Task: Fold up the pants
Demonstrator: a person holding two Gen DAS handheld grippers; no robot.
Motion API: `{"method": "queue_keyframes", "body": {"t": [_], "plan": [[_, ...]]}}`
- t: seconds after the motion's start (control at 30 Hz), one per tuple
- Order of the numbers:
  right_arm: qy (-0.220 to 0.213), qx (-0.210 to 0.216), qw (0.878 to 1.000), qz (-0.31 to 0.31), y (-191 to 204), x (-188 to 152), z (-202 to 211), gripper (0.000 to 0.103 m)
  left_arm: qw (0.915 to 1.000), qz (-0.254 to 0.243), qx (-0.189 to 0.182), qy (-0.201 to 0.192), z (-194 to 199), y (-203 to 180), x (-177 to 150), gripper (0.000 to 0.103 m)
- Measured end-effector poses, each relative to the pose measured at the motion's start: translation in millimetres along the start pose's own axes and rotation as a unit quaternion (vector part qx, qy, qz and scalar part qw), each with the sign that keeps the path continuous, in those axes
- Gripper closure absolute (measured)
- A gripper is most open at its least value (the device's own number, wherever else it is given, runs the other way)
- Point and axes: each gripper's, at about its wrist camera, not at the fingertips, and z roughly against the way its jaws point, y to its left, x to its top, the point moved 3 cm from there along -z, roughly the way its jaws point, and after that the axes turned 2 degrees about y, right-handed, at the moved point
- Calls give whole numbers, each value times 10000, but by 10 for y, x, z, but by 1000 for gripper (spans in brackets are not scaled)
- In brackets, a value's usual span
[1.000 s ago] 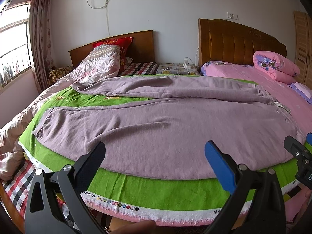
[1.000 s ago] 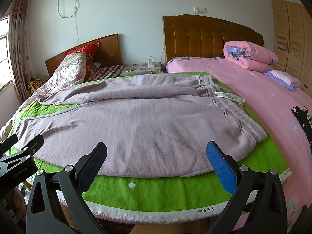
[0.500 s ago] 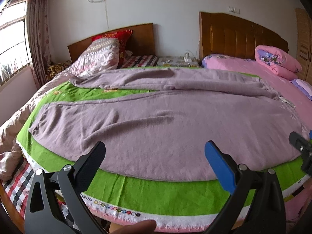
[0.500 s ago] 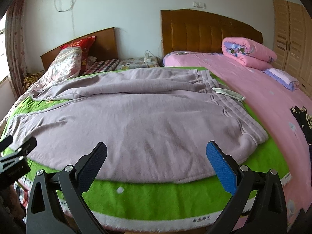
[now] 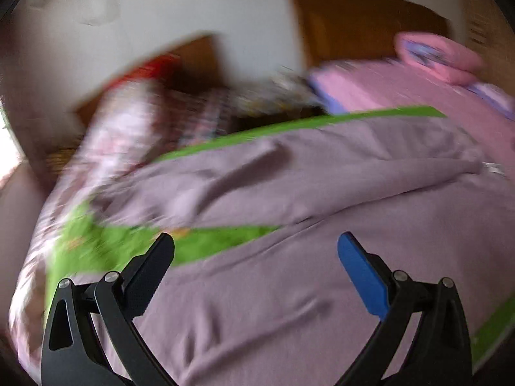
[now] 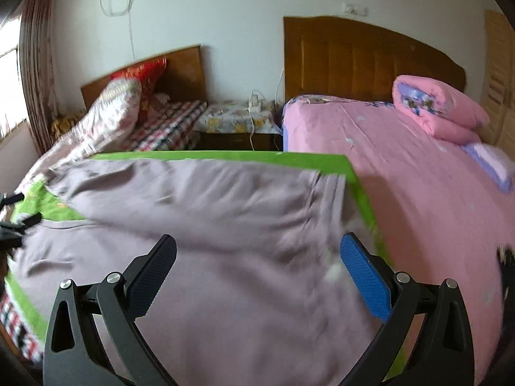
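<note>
I see the mauve pants (image 6: 199, 225) spread flat on a green sheet (image 6: 225, 156) across the bed, waistband end toward the pink bed (image 6: 418, 177) on the right, one leg creased along the far edge, green margin showing at far side and left, with open room all round the cloth. My left gripper (image 5: 256, 251) hangs low over the near leg, jaws wide apart and empty, view heavily blurred. My right gripper (image 6: 257, 251) hangs over the waistband side, jaws apart too, blue pad near the cloth's right edge.
</note>
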Motion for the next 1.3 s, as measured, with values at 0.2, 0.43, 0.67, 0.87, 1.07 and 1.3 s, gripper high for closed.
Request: {"method": "queue_keyframes", "body": {"t": [0.2,0.43,0.67,0.87,1.07,1.3], "plan": [[764,618,9945,354,-666,657,-1320,4,9894,-903,-1132,-55,-981,28,899,2],[1741,1183,9714,1102,-917,892,-2501,13,9692,-1485,-1911,452,-1936,101,1450,2],[1545,1347,9681,1438,-950,858,-2438,78,9561,-1825,-2247,454,-2227,137,1594,3],[371,655,9841,1611,-698,924,-1762,81,9348,-2234,-2697,592,-2343,-15,1649,2],[-353,185,9914,1243,-649,775,-1256,82,9145,-2291,-3246,764,-2604,-92,1755,3],[-497,-201,9912,1207,-534,754,-1072,82,8863,-1800,-4071,1281,-2789,45,1701,88]]}}
